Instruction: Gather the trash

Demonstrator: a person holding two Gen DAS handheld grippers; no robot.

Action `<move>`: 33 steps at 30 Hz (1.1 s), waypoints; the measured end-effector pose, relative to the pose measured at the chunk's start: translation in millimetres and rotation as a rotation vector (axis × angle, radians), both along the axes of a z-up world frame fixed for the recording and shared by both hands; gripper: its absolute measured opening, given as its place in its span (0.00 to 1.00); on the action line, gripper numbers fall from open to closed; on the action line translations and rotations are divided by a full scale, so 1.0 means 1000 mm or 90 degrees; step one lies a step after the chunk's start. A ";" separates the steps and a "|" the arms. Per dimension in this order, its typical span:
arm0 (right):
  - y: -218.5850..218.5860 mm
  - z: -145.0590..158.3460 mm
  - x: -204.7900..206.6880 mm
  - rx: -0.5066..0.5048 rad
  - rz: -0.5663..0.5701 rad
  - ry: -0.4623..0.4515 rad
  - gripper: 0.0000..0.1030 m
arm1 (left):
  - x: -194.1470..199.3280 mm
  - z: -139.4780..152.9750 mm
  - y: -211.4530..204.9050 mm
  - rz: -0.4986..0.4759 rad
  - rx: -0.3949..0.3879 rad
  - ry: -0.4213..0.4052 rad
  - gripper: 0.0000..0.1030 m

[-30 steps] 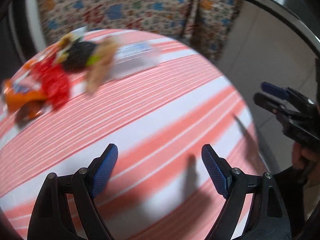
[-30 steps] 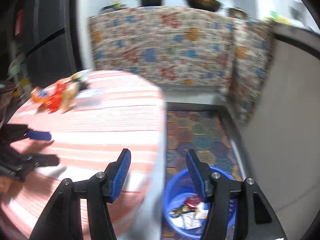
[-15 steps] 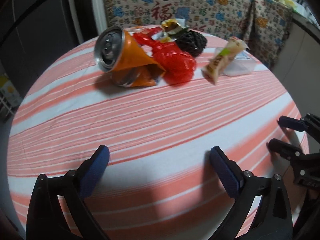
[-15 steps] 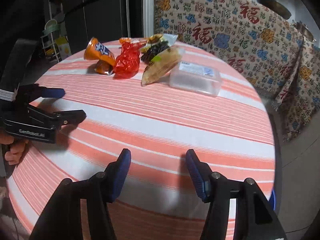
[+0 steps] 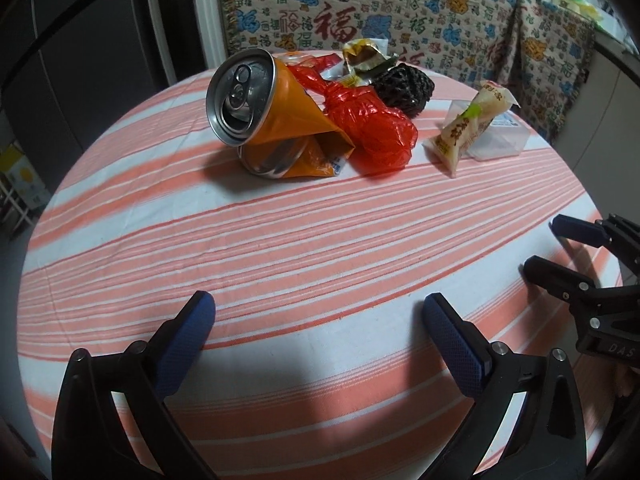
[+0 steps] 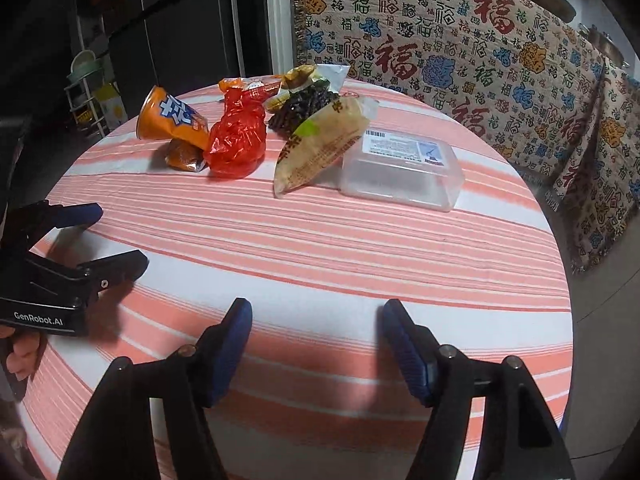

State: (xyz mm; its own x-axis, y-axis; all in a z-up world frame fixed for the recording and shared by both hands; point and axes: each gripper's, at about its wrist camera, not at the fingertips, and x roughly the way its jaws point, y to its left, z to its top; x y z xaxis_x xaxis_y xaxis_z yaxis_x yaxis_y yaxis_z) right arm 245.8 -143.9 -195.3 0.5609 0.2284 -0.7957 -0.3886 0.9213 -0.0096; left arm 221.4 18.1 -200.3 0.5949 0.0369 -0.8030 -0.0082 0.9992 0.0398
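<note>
Trash lies at the far side of the round striped table (image 5: 304, 248): a crushed orange can (image 5: 272, 120) (image 6: 172, 124), a red plastic bag (image 5: 372, 128) (image 6: 236, 140), a black net (image 5: 404, 84) (image 6: 300, 108), a beige snack wrapper (image 5: 468, 128) (image 6: 320, 144), a crumpled wrapper (image 5: 364, 56) and a clear plastic box (image 6: 400, 168) (image 5: 500, 140). My left gripper (image 5: 320, 332) is open and empty over the near table edge; it also shows in the right wrist view (image 6: 100, 236). My right gripper (image 6: 316, 344) is open and empty, to its right (image 5: 548, 244).
A patterned cloth (image 6: 460, 40) covers the counter behind the table. A dark fridge (image 5: 80, 60) stands at the left, with a small rack (image 6: 88, 92) beside it. The table edge drops off to the right (image 6: 560, 280).
Both grippers swung left from the floor and blue bin toward the trash on the table, then moved slightly closer. Both stayed open and empty.
</note>
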 end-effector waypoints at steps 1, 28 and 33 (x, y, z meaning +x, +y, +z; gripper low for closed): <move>0.000 0.000 0.001 0.000 0.000 0.000 0.68 | -0.001 0.001 0.001 0.002 -0.004 -0.002 0.99; 0.000 0.000 0.001 0.002 0.000 -0.001 0.68 | 0.036 0.055 0.065 0.033 -0.194 -0.109 0.58; -0.005 0.002 0.001 0.042 -0.019 0.008 0.69 | -0.001 0.055 0.067 0.034 -0.176 -0.117 0.58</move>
